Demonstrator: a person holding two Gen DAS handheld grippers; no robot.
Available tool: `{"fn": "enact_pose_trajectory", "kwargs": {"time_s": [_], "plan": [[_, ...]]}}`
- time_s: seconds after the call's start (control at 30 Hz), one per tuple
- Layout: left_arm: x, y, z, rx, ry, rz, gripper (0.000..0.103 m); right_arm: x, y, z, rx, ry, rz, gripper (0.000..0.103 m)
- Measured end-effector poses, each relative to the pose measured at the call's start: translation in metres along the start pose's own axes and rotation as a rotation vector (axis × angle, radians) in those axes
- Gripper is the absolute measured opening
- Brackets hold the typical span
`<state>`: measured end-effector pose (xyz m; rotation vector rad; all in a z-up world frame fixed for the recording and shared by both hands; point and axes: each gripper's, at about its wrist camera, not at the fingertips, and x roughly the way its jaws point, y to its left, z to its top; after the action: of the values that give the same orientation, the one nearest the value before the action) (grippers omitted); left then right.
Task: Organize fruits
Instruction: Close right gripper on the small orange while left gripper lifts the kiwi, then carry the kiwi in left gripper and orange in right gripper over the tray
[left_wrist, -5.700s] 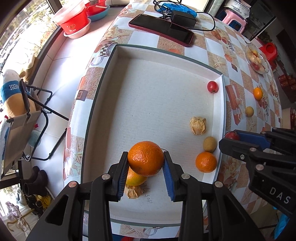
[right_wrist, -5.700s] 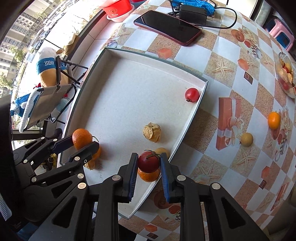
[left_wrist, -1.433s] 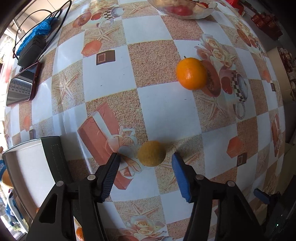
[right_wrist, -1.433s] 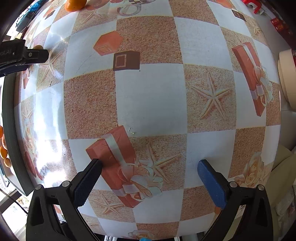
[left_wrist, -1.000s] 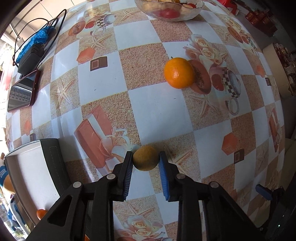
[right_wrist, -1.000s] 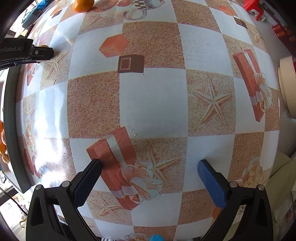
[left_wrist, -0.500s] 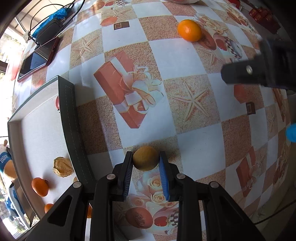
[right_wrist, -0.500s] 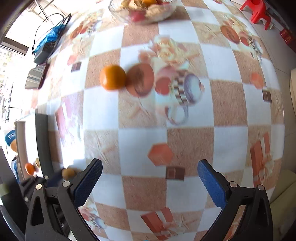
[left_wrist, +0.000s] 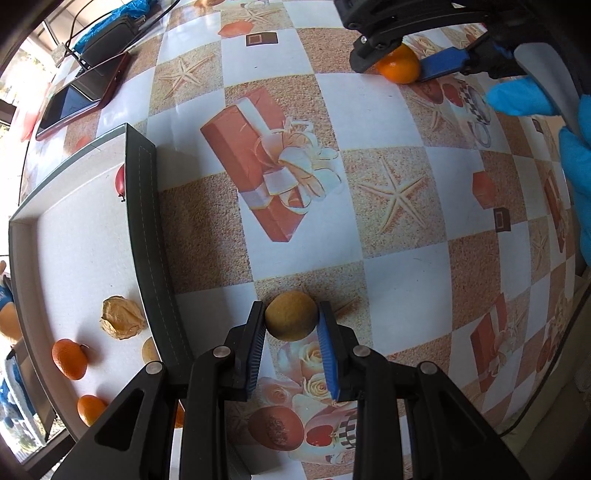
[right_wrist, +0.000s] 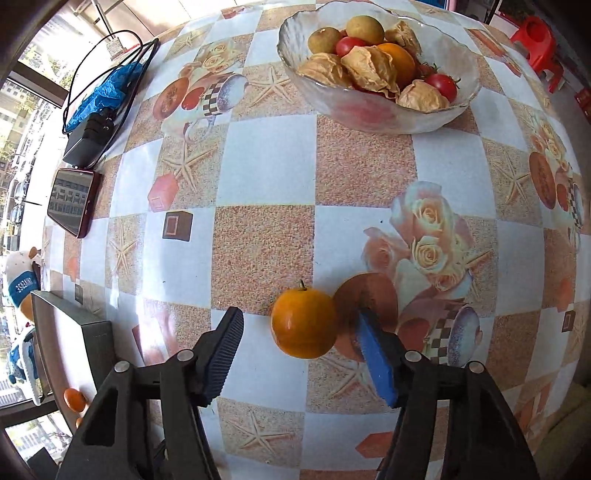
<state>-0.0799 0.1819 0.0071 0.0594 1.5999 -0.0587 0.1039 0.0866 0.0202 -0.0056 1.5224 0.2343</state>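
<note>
My left gripper (left_wrist: 291, 326) points down over the tablecloth and is shut on a small yellow-brown round fruit (left_wrist: 291, 315), just right of the tray's dark rim (left_wrist: 147, 229). An orange (right_wrist: 303, 323) sits on the table between the jaws of my right gripper (right_wrist: 301, 325), which are closing. The left pad (right_wrist: 225, 350) still stands apart from the orange. In the left wrist view the same orange (left_wrist: 399, 68) and right gripper (left_wrist: 395, 70) show at the top right.
The white tray holds a papery husk fruit (left_wrist: 122, 317), two tangerines (left_wrist: 69, 358), a red tomato (left_wrist: 120, 181) and a small yellow fruit (left_wrist: 149, 349). A glass bowl (right_wrist: 369, 107) of fruit stands at the back. A phone (right_wrist: 72, 201) and a cabled charger (right_wrist: 88, 140) lie far left. A blue-gloved hand (left_wrist: 576, 158) is at the right.
My left gripper has carried the small fruit closer to the tray. My right gripper has swept across the table to the orange and its jaws have narrowed around it.
</note>
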Motion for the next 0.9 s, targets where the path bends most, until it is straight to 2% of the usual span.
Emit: {"fn": "enact_pose_trajectory", "kwargs": {"time_s": [0.03,0.1,0.2,0.33,0.47,0.57,0.67,0.73,0.9], "plan": [[0.0,0.002,0.002,0.001,0.0,-0.001,0.031,-0.001,0.002,0.0,-0.01,-0.007,-0.004,0.036],[0.001,-0.001,0.003,0.006,0.0,0.0,0.031,0.0,-0.001,-0.006,-0.009,0.004,0.033,0.036],[0.002,-0.003,0.007,0.003,-0.001,-0.007,0.031,-0.006,-0.008,-0.02,0.005,0.0,0.044,0.036],[0.001,-0.003,0.005,0.013,-0.014,-0.004,0.031,-0.008,-0.023,-0.062,0.025,0.038,0.054,0.036],[0.0,-0.004,-0.001,0.02,-0.015,-0.01,0.03,-0.013,-0.038,-0.12,0.056,0.067,0.06,0.036],[0.001,0.002,-0.006,0.006,-0.003,-0.04,0.03,-0.018,-0.046,-0.155,0.087,0.088,0.068,0.036],[-0.002,0.012,-0.016,-0.031,0.007,-0.13,0.03,-0.022,-0.052,-0.183,0.117,0.105,0.07,0.036],[-0.009,0.017,-0.024,-0.035,0.005,-0.165,0.03,-0.026,-0.054,-0.195,0.132,0.116,0.073,0.036],[-0.027,0.021,-0.044,-0.001,-0.006,-0.162,0.03,-0.028,-0.055,-0.229,0.166,0.136,0.088,0.036]]}}
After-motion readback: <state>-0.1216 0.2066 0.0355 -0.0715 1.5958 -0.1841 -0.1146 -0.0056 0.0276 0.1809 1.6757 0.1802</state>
